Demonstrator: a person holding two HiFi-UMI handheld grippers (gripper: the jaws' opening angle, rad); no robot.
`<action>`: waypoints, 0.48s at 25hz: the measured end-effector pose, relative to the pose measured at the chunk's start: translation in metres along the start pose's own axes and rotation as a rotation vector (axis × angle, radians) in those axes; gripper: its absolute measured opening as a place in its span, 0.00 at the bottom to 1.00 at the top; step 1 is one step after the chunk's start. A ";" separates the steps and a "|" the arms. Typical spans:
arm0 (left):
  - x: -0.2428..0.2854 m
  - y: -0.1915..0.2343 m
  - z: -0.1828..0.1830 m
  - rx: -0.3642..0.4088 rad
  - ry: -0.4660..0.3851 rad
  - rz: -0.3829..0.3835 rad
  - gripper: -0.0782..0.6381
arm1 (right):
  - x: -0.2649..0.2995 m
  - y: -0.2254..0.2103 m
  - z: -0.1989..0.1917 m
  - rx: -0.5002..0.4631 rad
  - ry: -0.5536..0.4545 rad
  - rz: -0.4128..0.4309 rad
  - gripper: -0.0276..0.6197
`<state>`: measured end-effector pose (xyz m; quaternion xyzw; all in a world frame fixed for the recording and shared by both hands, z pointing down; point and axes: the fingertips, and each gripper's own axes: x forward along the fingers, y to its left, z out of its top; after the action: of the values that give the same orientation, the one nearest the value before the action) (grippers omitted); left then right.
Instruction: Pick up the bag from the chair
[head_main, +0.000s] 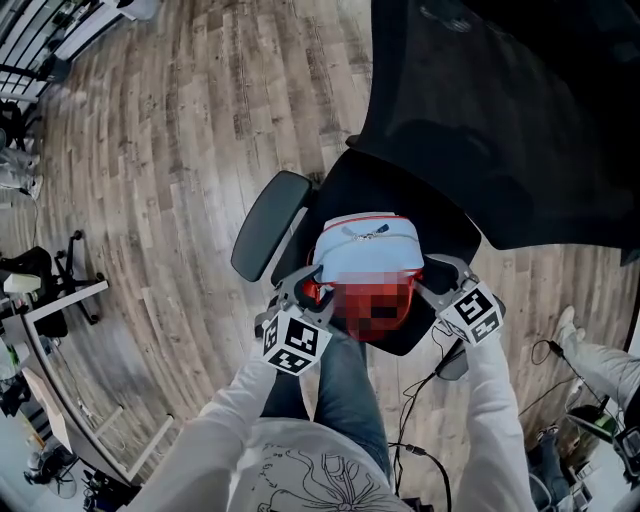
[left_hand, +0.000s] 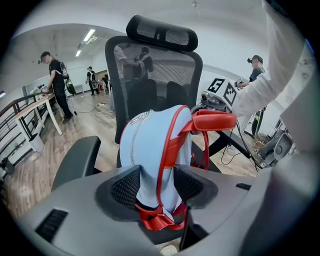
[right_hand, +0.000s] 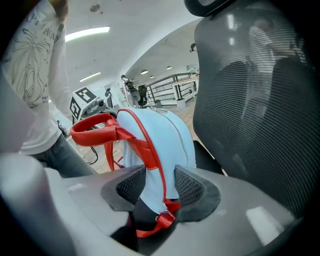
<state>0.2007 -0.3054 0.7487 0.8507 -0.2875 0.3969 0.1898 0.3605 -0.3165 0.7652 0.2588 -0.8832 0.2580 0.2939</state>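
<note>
A light blue bag with red trim and red straps stands over the black seat of an office chair. My left gripper is shut on the bag's left side, with the blue fabric pinched between its pads. My right gripper is shut on the bag's right side, squeezing the fabric beside a red strap. The red top handle sticks out towards the right gripper. The chair's mesh backrest rises behind the bag. Whether the bag's bottom touches the seat is hidden.
The chair's left armrest lies beside the left gripper. Cables trail on the wooden floor at lower right. A desk stands at the left edge. People stand far back in the room. A person's leg is at the right.
</note>
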 end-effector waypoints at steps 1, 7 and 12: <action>0.001 0.001 -0.001 -0.003 0.001 0.000 0.40 | 0.001 0.001 0.001 -0.002 0.001 0.008 0.33; 0.006 0.000 0.000 0.012 0.003 0.000 0.36 | 0.004 0.002 0.003 0.016 -0.002 0.014 0.28; 0.005 0.001 0.002 0.019 0.016 0.005 0.28 | 0.004 0.005 0.009 0.034 -0.021 -0.031 0.24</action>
<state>0.2038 -0.3092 0.7509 0.8486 -0.2843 0.4069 0.1828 0.3513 -0.3195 0.7604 0.2800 -0.8776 0.2659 0.2843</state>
